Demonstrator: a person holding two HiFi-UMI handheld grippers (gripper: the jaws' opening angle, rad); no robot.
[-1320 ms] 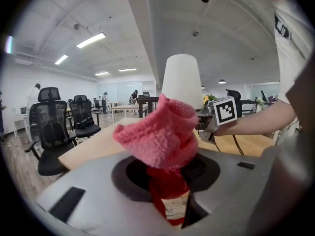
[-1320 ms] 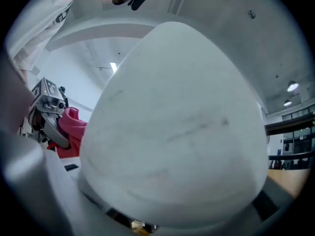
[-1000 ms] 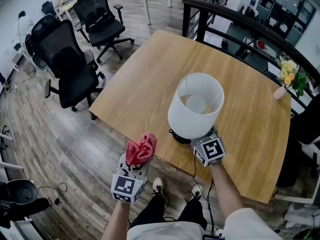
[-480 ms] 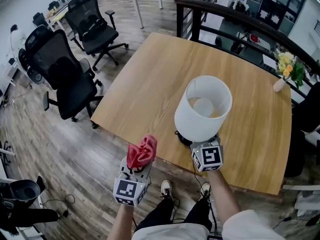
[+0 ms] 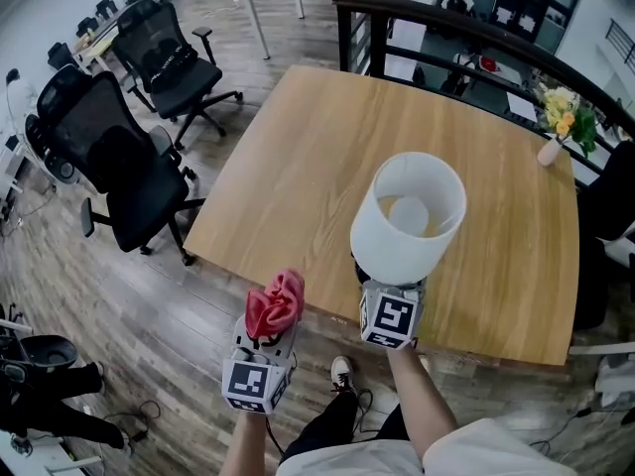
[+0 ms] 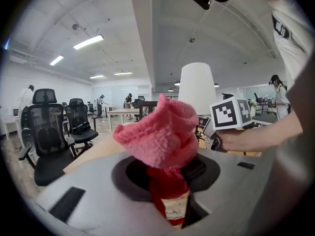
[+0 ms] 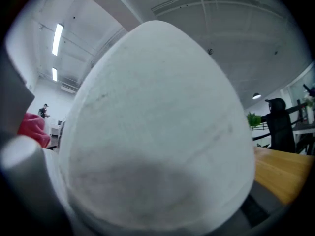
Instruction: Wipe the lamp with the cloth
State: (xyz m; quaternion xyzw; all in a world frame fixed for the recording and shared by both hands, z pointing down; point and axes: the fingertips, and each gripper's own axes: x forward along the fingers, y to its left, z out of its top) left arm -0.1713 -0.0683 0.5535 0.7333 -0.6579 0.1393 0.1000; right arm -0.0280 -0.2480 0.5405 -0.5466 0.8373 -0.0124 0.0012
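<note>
A lamp with a white shade (image 5: 409, 221) stands near the front edge of the wooden table (image 5: 298, 167). Its dark base (image 5: 359, 264) peeks out below the shade. My right gripper (image 5: 391, 288) reaches in under the shade at the base. The shade hides its jaws, and it fills the right gripper view (image 7: 157, 132). My left gripper (image 5: 273, 327) hangs off the table's front edge, left of the lamp. It is shut on a bunched pink cloth (image 5: 275, 303) that sticks up from the jaws (image 6: 162, 136). The left gripper view shows the shade (image 6: 198, 87) ahead to the right.
Black office chairs (image 5: 119, 167) stand on the wood floor left of the table. A small vase of flowers (image 5: 552, 132) sits at the table's far right corner. A dark railing (image 5: 446, 33) runs behind the table. My feet show below the front edge.
The right gripper has swung from the lamp base's right side round to its front, and its marker cube has turned. The left gripper with the cloth has shifted a little.
</note>
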